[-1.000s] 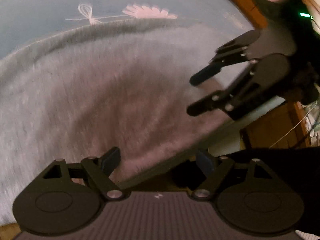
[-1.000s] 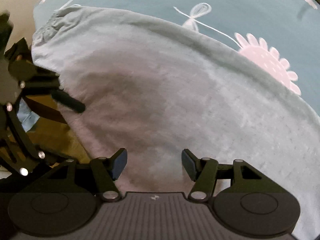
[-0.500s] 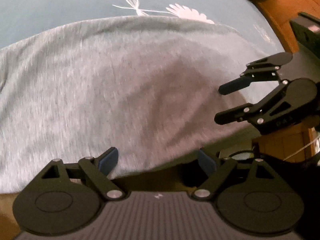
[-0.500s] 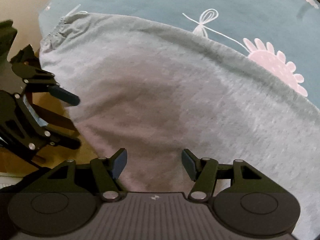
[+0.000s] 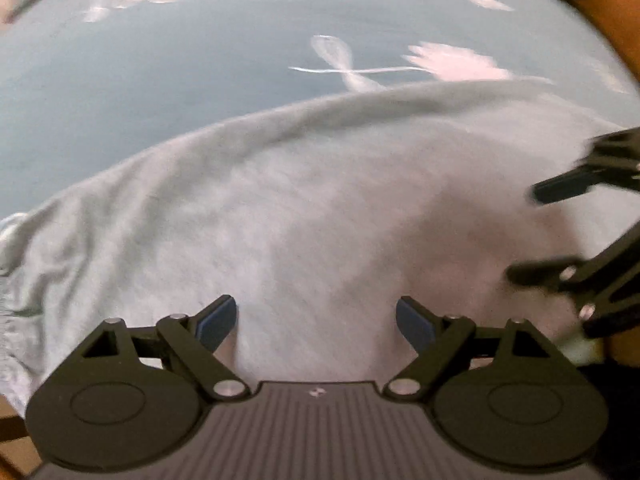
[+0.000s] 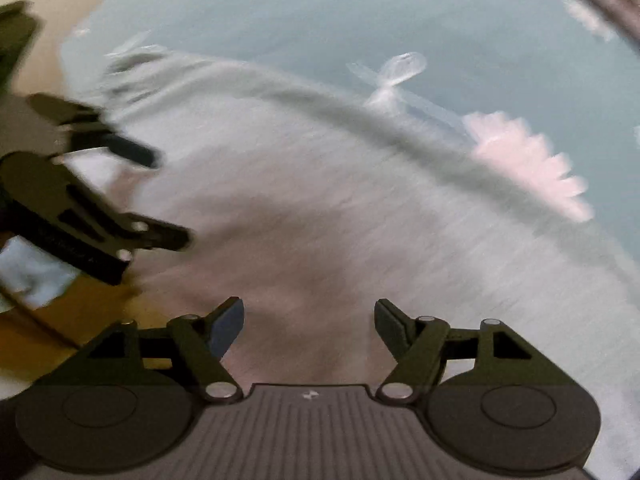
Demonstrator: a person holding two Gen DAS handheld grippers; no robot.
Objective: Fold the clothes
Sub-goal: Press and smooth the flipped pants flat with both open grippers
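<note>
Blue sheet (image 5: 160,80) under grey garment (image 5: 300,200), long axis sideways; left tool (image 5: 316,316) spread, right tool (image 6: 309,320) opening, both empty.

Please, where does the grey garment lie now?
In both wrist views the grey garment lies spread on the blue flowered bedsheet, below the pink flower print, with both hand-held grippers above its near part.

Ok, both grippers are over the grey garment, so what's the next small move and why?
Probably lower both and pinch the near edge. The left gripper is open, the right gripper is opening, and neither holds the grey garment lying flat on the blue sheet.
</note>
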